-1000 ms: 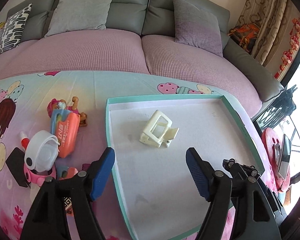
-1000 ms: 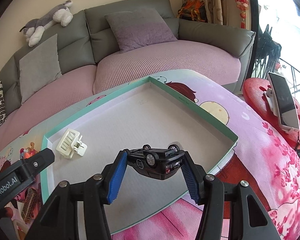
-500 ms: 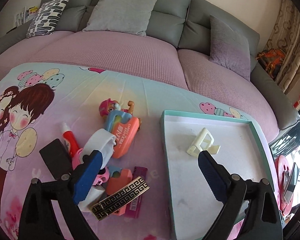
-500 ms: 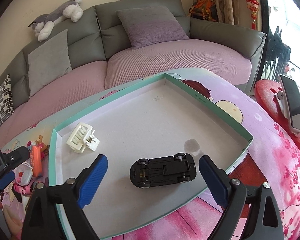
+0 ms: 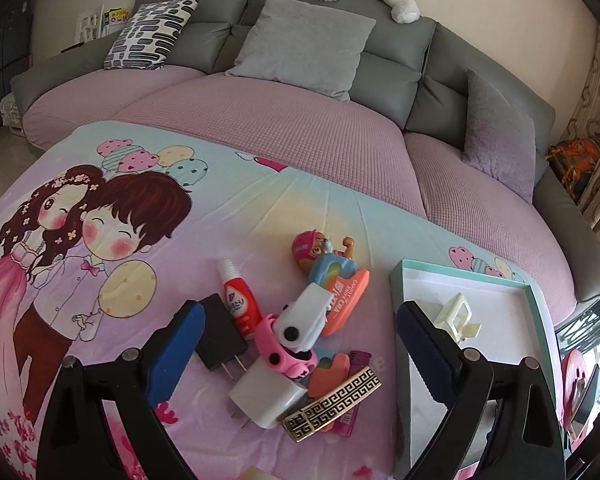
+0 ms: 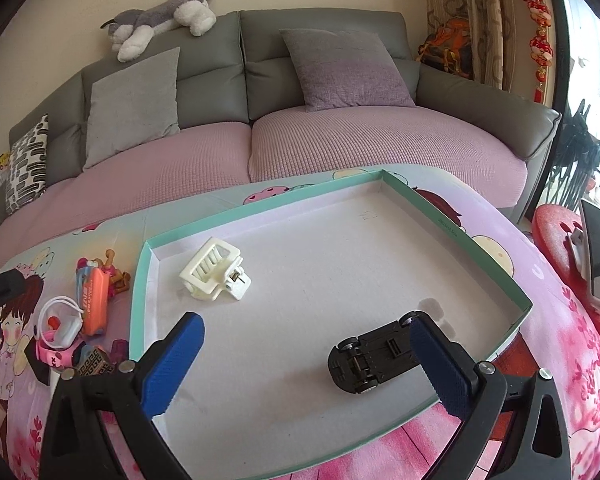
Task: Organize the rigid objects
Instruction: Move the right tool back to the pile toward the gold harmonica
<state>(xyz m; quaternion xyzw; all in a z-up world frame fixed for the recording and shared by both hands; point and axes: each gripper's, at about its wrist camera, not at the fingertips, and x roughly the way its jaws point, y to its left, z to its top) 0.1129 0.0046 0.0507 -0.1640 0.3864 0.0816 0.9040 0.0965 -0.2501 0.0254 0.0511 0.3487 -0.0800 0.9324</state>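
Observation:
My left gripper [image 5: 300, 332] stands open above a pile of small things on the cartoon-print cloth: a black charger [image 5: 218, 336], a red tube [image 5: 238, 304], a white charger [image 5: 266, 398], a pink toy watch [image 5: 288, 348], an orange case [image 5: 346, 300] and a gold buckle [image 5: 332, 402]. Nothing is between its fingers. My right gripper [image 6: 304, 340] is open over the teal-rimmed tray [image 6: 460, 232]. A black toy car [image 6: 368, 358] lies upside down on the tray floor by the right finger, untouched. A white hair clip [image 6: 214, 276] lies at the tray's far left.
A pink and grey sofa [image 6: 340, 148] with cushions runs behind the table, and a plush dog [image 6: 160, 16] lies on its back. A red stool [image 6: 560, 240] bearing a phone stands off the table's right edge. A toy figure [image 5: 312, 248] lies beyond the pile.
The right gripper opened and let the black car drop onto the tray floor, then drew back a little. The left gripper opened wider and swung left, from over the tray to over the pile.

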